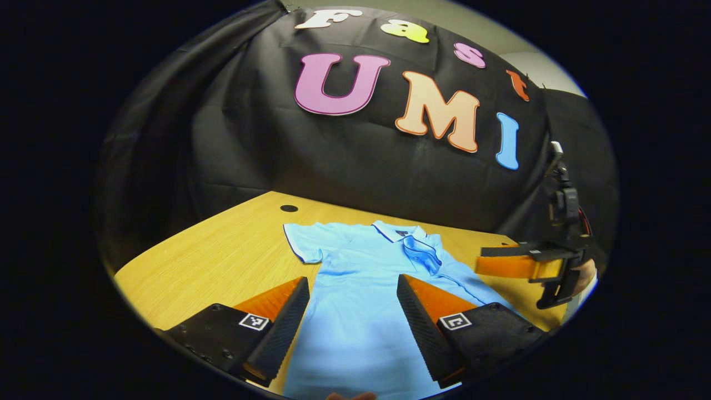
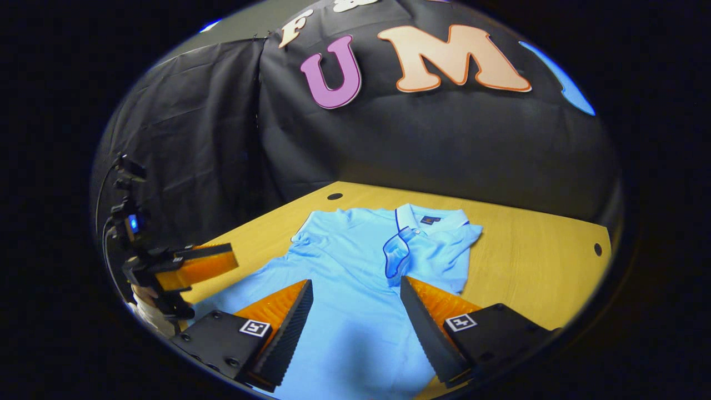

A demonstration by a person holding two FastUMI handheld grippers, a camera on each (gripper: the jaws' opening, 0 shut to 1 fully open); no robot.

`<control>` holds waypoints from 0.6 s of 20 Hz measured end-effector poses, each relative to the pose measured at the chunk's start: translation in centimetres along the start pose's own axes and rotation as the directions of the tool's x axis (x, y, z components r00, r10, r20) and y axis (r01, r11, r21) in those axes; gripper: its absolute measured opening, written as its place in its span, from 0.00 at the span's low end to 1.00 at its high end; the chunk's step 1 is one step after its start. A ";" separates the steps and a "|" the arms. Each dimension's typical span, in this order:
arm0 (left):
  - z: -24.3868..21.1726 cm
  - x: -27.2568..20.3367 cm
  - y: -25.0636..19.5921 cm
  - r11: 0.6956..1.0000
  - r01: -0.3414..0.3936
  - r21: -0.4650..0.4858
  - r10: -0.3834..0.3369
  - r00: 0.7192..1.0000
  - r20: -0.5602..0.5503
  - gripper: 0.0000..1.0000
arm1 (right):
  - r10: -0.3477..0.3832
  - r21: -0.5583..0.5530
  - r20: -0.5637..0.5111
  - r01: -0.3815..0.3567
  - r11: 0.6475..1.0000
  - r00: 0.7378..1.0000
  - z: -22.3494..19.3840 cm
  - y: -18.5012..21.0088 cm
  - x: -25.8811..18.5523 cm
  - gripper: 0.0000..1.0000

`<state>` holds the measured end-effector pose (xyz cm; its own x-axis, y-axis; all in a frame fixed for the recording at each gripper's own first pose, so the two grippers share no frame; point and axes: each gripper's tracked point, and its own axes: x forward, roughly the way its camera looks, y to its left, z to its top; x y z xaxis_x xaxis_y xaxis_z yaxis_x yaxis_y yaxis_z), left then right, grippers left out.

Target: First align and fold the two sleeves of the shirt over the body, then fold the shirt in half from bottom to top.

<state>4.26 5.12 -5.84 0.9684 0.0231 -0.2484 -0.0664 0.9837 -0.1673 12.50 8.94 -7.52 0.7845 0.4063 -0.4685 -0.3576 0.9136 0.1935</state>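
The blue shirt (image 2: pixel 355 266) lies flat on the table (image 2: pixel 533 261). One sleeve (image 1: pixel 304 240) at 10 o'clock looks unfolded. Both the left gripper (image 1: pixel 353 303) and the right gripper (image 2: pixel 355 305) hover with fingers spread, holding nothing. Most folding looks left.

The shirt (image 1: pixel 355 311)'s hem is cut off beneath the left gripper (image 1: pixel 353 300), and its far sleeve hides behind the right gripper (image 1: pixel 514 261).

wooden table (image 1: pixel 222 261) | round hole in tabletop (image 1: pixel 289 208) | black cloth wall (image 1: pixel 344 161) behind
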 end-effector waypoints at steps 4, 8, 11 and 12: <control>1.7 2.7 2.1 0.996 -0.052 0.073 0.054 0.998 -0.027 0.94 | -0.041 -0.026 0.029 0.042 0.999 0.999 -2.8 -1.2 -6.0 0.98; 2.4 6.2 2.9 0.998 -0.051 0.046 0.055 0.995 -0.085 0.94 | -0.092 0.021 0.096 0.090 0.996 0.991 -4.9 -2.9 -11.7 0.98; 2.6 9.2 4.8 0.994 -0.088 0.058 0.095 0.988 -0.124 0.94 | -0.139 0.060 0.134 0.132 0.989 0.981 -6.1 -4.2 -14.5 0.98; 2.3 10.1 5.2 0.995 -0.088 0.051 0.094 0.985 -0.144 0.95 | -0.160 0.065 0.133 0.153 0.986 0.978 -6.6 -4.6 -15.1 0.98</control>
<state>14.25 10.90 -6.98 0.9130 0.0897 -0.3980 -0.1389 0.9856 -0.0964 -1.02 -1.54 -7.01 0.8920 0.2530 -0.3746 -0.1996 0.9640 0.1756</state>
